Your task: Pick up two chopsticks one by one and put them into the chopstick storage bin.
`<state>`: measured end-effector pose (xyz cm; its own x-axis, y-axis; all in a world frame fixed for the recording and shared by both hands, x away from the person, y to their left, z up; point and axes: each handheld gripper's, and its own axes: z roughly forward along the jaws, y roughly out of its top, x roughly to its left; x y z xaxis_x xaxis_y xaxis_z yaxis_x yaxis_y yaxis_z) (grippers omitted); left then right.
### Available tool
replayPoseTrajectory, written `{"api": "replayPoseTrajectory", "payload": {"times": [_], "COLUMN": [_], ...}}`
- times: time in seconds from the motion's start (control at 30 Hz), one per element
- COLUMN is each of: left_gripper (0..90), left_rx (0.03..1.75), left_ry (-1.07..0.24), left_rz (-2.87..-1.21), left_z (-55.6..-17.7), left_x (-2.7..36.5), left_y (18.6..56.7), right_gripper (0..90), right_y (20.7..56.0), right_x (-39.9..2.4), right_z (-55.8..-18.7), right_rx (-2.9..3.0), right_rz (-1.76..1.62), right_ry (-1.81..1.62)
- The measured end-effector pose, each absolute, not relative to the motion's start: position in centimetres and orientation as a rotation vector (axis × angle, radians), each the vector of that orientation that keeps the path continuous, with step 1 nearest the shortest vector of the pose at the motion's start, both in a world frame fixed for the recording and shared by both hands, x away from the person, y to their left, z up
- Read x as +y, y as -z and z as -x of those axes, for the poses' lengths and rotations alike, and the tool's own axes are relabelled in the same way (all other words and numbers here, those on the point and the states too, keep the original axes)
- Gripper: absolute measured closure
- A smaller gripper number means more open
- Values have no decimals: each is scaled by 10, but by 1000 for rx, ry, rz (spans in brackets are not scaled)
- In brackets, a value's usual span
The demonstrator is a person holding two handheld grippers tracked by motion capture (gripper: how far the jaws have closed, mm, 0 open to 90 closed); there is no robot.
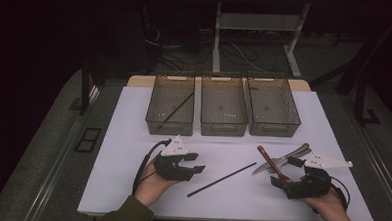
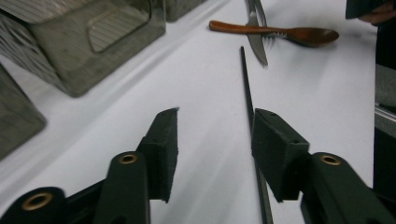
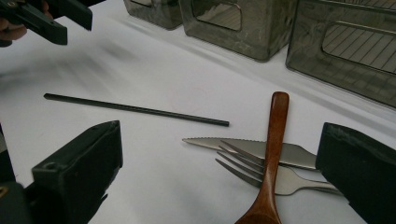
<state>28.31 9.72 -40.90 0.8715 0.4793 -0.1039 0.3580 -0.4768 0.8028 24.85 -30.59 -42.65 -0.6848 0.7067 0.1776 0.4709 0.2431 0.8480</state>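
Across the middle of the high view lies the white table (image 1: 133, 118), with three smoky see-through bins ranged along its far edge at twelve o'clock. From the table's centre the left bin (image 1: 170, 105) sits toward eleven o'clock and holds one thin black stick (image 1: 175, 111) leaning corner to corner; the middle bin (image 1: 223, 106) at twelve and the right bin (image 1: 273, 107) toward one o'clock show only their ribbed floors.

Next in size come the hands and tools at the near edge. At seven o'clock the left gripper (image 1: 195, 163) points toward three o'clock; its jaws stand partly apart and clamp nothing. In the left gripper view the loose black stick (image 2: 247, 88) runs just inside the right-hand jaw, touching or almost touching its pad, with a wide gap to the other jaw. At five o'clock the right gripper (image 1: 285, 170) aims toward eleven o'clock, jaws spread wide, gripping nothing; the cutlery lies between them in the right gripper view.

That loose stick (image 1: 222, 179) rests on the table at six o'clock, slanting up toward two o'clock, between the two grippers. Just beyond its far tip a wooden spoon (image 3: 268, 172) lies across a fork (image 3: 252, 169) and a serrated knife (image 3: 247, 148), all three touching in one small heap.
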Motion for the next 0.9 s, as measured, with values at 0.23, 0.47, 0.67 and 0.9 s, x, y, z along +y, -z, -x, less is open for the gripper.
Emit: {"api": "replayPoseTrajectory", "payload": {"times": [0.23, 0.47, 0.67, 0.9], "left_gripper": [621, 695, 742, 774], "left_rx": [597, 590, 574, 556], "left_ry": [-117, -67, -44, -39], "left_rz": [-2159, -2191, -2234, -2291], "left_z": [-282, -280, -277, -274], "left_x": [88, 79, 68, 60], "left_y": [419, 426, 433, 441], "right_gripper": [9, 9, 9, 9], "right_y": [426, 426, 426, 426], "right_x": [-306, -306, -306, -306], "right_z": [-248, -248, -248, -248], "right_rx": [2272, 2272, 2273, 2274], "right_rz": [-1100, -1102, -1102, -1101], "right_ry": [-1421, -1418, -1414, -1413]}}
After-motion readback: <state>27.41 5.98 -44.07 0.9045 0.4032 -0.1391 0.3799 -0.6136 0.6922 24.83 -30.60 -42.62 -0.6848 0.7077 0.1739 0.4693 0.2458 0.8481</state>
